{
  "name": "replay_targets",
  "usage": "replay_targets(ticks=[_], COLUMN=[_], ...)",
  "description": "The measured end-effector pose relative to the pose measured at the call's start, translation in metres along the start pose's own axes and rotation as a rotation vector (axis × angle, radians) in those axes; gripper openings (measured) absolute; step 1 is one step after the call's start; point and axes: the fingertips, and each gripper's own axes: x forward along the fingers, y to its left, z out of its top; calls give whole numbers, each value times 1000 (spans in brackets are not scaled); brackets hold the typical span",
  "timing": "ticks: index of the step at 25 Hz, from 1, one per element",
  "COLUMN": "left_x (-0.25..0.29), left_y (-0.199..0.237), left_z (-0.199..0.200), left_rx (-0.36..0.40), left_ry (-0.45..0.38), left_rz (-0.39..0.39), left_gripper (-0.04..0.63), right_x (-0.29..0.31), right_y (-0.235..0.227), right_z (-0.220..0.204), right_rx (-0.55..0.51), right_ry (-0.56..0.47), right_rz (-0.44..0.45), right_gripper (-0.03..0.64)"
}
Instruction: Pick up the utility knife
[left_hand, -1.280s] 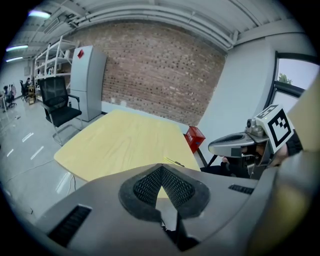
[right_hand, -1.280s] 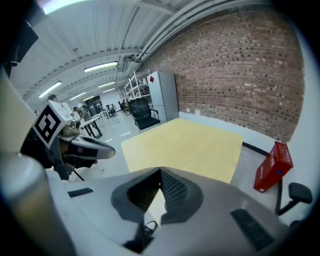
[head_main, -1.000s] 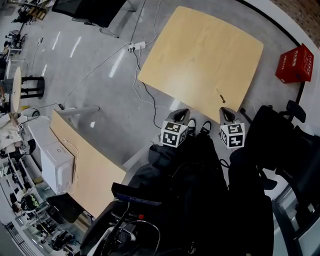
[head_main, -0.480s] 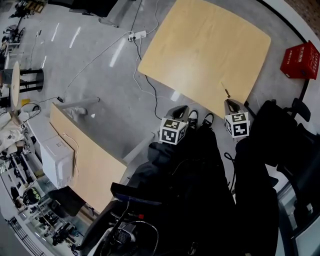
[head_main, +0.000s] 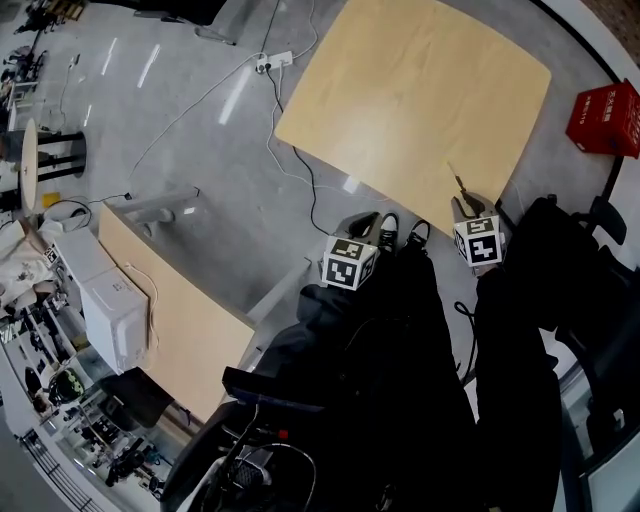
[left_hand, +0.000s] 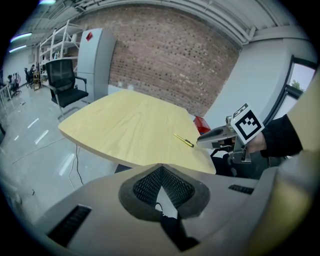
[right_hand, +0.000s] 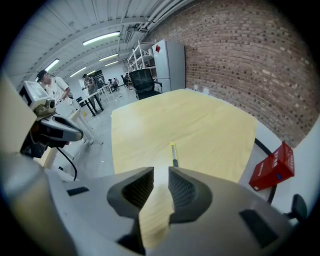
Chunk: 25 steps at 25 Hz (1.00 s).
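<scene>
The utility knife (head_main: 457, 183), slim with a yellow body and a dark end, lies on the light wooden table (head_main: 410, 90) near its front right edge. My right gripper (head_main: 465, 207) hangs just short of the knife and points down at it. In the right gripper view its jaws (right_hand: 161, 172) are opening, nothing sits between them, and the knife (right_hand: 174, 154) lies just beyond the tips. My left gripper (head_main: 362, 222) stays off the table's near edge, over the floor. In the left gripper view its pads (left_hand: 161, 172) meet, and the knife (left_hand: 183, 140) is far ahead to the right.
A red box (head_main: 606, 118) stands on the floor right of the table, and a black chair (head_main: 590, 285) is at the right. Cables and a power strip (head_main: 272, 62) run across the floor. A second wooden table (head_main: 170, 320) stands at the left. The person's shoes (head_main: 388, 232) are under the table's edge.
Both grippers have moved forward and down toward the table's near edge. The right one's tip has come up close to the knife.
</scene>
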Motion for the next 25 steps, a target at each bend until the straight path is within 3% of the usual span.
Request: replay_targets(ticks=[9, 25], left_x=[5, 4], left_y=[11, 28], left_z=[-9, -18], left_rx=[-18, -50], left_ry=[14, 33], left_rz=[11, 32], left_gripper=[-3, -3], right_x=[27, 52], right_y=[-18, -29], right_z=[5, 1], right_rx=[-16, -32], right_ry=[36, 133], right_rz=[-19, -13], right_gripper=[109, 98])
